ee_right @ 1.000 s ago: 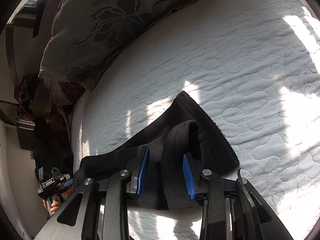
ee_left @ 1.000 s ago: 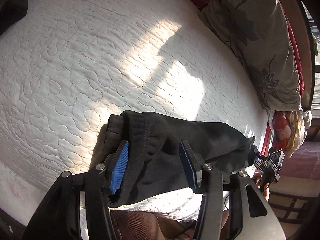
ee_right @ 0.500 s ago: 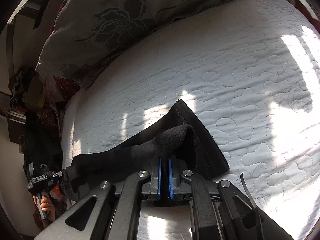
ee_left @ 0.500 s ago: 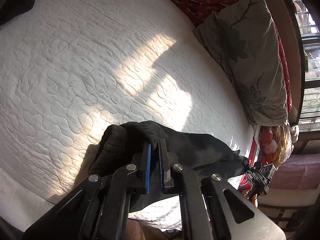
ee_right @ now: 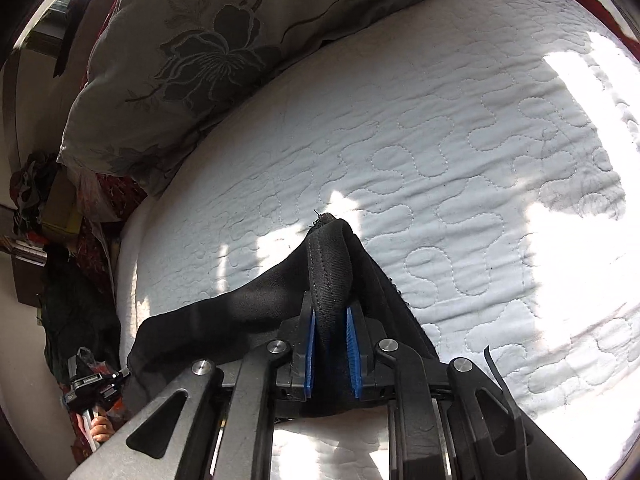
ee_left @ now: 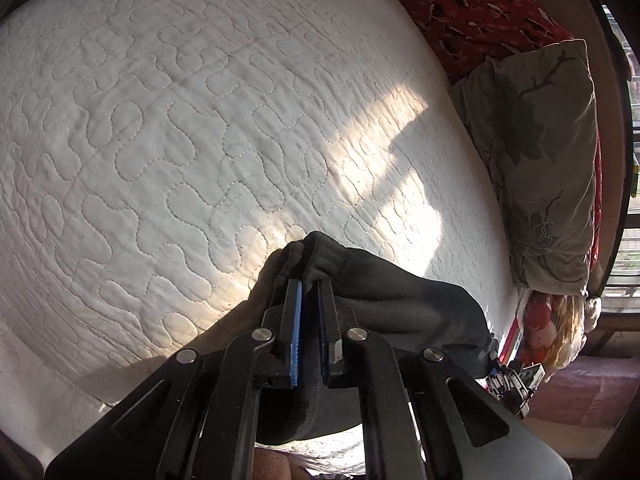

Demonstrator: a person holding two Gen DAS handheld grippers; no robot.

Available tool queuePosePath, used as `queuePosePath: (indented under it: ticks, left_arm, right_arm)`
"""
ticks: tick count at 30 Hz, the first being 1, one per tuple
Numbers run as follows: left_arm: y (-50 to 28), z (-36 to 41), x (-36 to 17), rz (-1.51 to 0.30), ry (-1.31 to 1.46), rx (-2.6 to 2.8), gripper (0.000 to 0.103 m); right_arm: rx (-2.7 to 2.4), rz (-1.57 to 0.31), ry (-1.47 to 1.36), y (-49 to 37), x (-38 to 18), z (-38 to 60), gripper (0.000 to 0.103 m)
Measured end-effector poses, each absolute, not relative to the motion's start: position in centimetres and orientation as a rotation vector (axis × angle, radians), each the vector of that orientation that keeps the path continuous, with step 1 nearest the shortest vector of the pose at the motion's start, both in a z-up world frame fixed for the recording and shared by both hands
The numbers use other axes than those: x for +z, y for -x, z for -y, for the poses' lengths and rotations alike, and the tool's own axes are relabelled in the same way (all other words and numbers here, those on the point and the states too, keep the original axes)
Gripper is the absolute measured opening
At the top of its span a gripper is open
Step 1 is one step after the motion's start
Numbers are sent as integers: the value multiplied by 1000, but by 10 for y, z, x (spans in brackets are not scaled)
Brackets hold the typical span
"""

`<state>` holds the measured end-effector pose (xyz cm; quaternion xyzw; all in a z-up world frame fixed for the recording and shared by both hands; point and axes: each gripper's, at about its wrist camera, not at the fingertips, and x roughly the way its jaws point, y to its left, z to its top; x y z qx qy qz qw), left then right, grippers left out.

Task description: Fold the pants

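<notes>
The black pants (ee_left: 400, 300) hang stretched between my two grippers above the near edge of the white quilted bed (ee_left: 180, 140). My left gripper (ee_left: 309, 284) is shut on a bunched elastic end of the pants. My right gripper (ee_right: 331, 312) is shut on a stitched hem of the pants (ee_right: 328, 264) at the other end. The cloth between them sags toward the mattress (ee_right: 460, 160). Each view shows the other gripper small at the far end: the right gripper (ee_left: 514, 386) and the left gripper (ee_right: 94, 386).
A grey flower-print pillow (ee_left: 540, 168) lies at the head of the bed, also in the right wrist view (ee_right: 192, 52). A red patterned blanket (ee_left: 472, 8) lies behind it. Clutter and bags (ee_left: 552, 328) sit beside the bed.
Both grippers went from open around the pants' ends to shut on them. They then lifted the ends up and forward over the bed.
</notes>
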<state>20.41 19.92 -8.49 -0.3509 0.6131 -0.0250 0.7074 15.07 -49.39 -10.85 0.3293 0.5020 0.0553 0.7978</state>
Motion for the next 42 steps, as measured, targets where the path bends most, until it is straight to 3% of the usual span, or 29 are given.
queuePosePath:
  ticks: [2, 4, 10, 21, 22, 23, 24, 27, 29, 34, 37, 39, 41, 42]
  left_arm:
    - [-204, -202, -73, -1339, 775, -50, 5]
    - [-200, -207, -60, -1302, 761, -38, 8]
    - [-162, -188, -35, -1277, 739, -147, 32]
    - [-151, -131, -94, -1454, 684, -148, 32]
    - [-152, -133, -99, -1461, 710, -129, 32]
    - [-152, -135, -103, -1467, 737, -112, 31]
    - [-152, -139, -105, -1471, 767, -92, 25]
    - [-150, -142, -100, -1469, 721, -49, 14]
    - [-148, -142, -102, -1481, 708, -52, 14]
    - [-148, -145, -109, -1490, 742, -56, 14]
    - [-145, -152, -108, -1504, 725, -65, 14]
    - [-139, -153, -100, -1502, 685, -74, 14]
    - [-130, -154, -84, -1470, 653, -114, 14]
    - [-127, -155, -74, -1445, 637, -126, 14]
  right_arm:
    - [116, -1029, -726, -140, -95, 502, 45]
    - [101, -993, -736, -128, -88, 510, 50]
    - [61, -1051, -837, -95, -107, 517, 50]
    - [40, -982, -1182, -99, -136, 504, 49]
    - [30, -983, -1181, -101, -137, 503, 44]
    - [-1, -1001, -1159, -103, -138, 502, 19]
    - [-10, -1014, -1147, -106, -138, 502, 1]
    - [72, -912, -1086, -106, -109, 497, 3]
    - [103, -893, -1003, -102, -95, 496, 3]
    - [41, -1056, -931, -100, -136, 501, 5]
    - [48, -1056, -944, -94, -142, 501, 5]
    - [42, -1061, -934, -88, -136, 504, 11]
    - [7, -1051, -900, -79, -124, 509, 27]
    - [-1, -1031, -891, -74, -116, 513, 27]
